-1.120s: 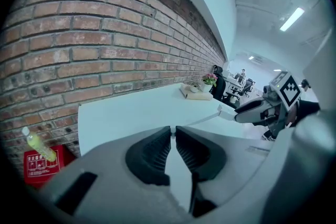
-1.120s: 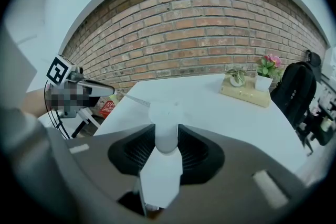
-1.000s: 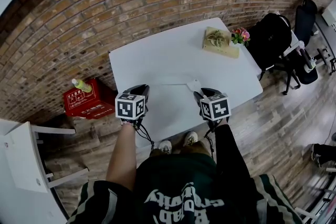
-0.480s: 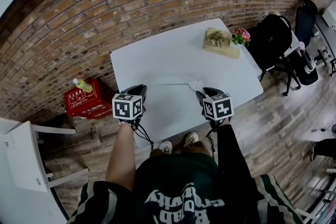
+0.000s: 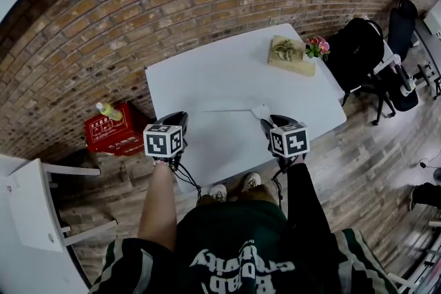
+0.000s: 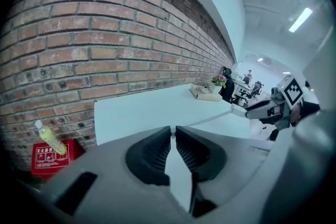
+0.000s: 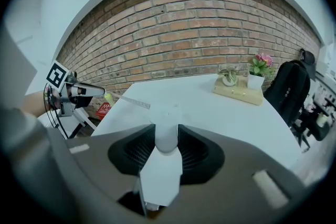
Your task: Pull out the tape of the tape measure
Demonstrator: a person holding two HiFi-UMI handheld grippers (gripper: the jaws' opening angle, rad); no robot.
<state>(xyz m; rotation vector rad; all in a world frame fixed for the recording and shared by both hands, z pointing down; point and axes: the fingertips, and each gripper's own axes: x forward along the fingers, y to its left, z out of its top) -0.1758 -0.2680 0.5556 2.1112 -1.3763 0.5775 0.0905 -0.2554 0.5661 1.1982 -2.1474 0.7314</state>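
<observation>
— Well, the left gripper (image 6: 171, 132) has its jaws almost together, nipping the end of the tape (image 6: 200, 119). The right gripper (image 7: 165, 132) is clamped on the case (image 7: 164, 122), off to the left jaws' side.

— How to pull it well?

— Keep the case still and draw level, in line with its mouth, I'd say.

— What's changed?

— The left jaws have slid farther from the case, so more tape spans the table (image 5: 207, 72).
</observation>
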